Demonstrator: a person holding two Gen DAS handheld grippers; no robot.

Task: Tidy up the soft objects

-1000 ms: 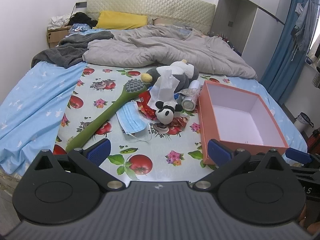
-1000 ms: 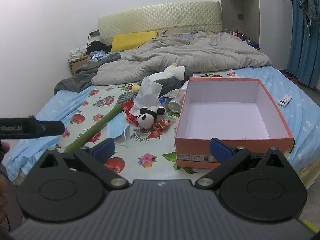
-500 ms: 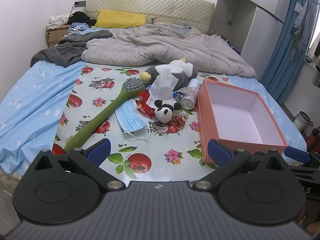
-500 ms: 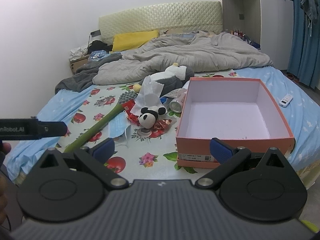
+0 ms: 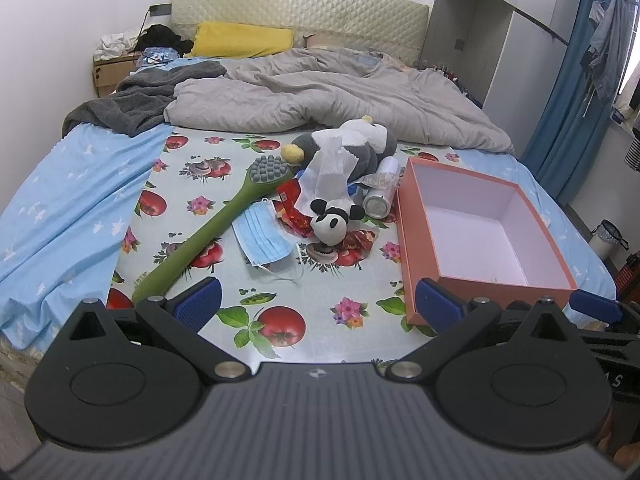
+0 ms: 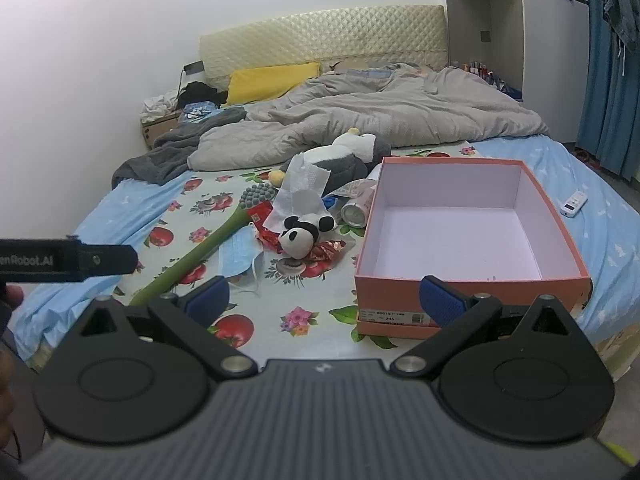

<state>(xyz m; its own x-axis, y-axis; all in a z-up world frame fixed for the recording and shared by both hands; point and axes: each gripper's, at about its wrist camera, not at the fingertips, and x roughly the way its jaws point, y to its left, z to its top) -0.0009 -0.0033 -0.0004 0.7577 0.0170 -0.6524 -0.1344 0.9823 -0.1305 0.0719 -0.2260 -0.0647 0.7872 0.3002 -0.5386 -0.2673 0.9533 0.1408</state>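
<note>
1. On the fruit-print cloth [image 5: 280, 320] lies our small panda plush [image 5: 332, 222], atop red wrappers, beside a blue face mask [image 5: 262, 236] and a green brush [image 5: 208, 236].
2. Right of it sits the empty orange box [image 5: 408, 240].
3. Our left gripper [image 5: 316, 304] and right gripper [image 6: 324, 300] hover with jaws spread wide, holding nothing.

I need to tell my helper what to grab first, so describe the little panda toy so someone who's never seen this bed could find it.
Start at the open orange box on the fruit-print cloth; the clutter pile lies just left of it. At the pile's near edge, beside the blue face mask, lies the small panda toy. Its white face with black ears and eye patches sets it apart from the larger grey plush behind.
</note>
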